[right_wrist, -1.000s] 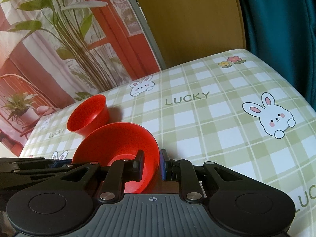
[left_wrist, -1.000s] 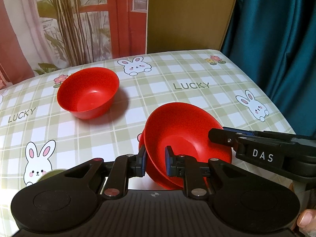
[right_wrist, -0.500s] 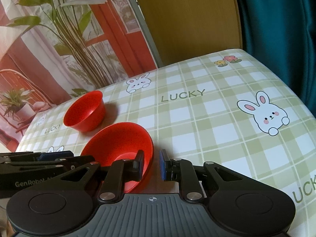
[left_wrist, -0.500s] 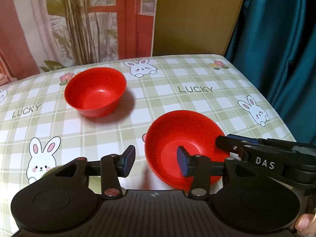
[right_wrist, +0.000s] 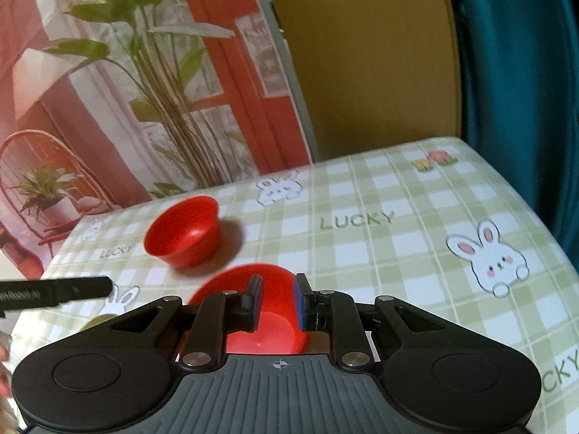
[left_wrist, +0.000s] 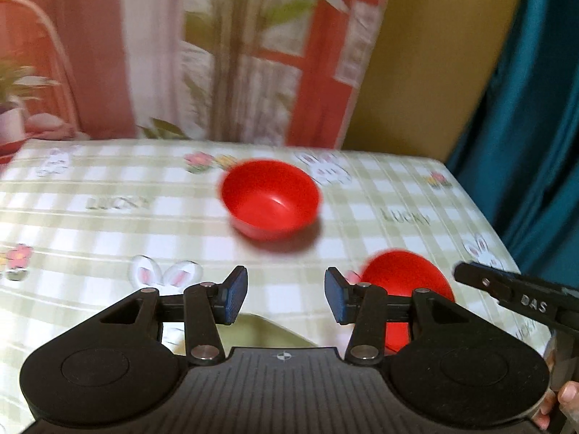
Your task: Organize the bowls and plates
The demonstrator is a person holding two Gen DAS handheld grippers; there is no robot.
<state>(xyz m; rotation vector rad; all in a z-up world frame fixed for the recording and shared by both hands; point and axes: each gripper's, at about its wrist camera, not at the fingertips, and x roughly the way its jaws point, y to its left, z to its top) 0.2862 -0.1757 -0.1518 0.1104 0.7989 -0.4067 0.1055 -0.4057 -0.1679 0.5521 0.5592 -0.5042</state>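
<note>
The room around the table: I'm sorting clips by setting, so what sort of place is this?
Probably a home dining corner: a table with a green checked bunny tablecloth, two red plastic bowls, a teal curtain behind.

Soft daylight fills both views, the left wrist view is smeared by motion blur, and fisheye bends the edges.

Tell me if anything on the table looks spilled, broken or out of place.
Nothing stands out. Two red bowls sit upright on the checked tablecloth: the far bowl and the near bowl, apart, both empty, no spill or crack visible. The left wrist view is blurred, so fine damage could go unseen.
</note>
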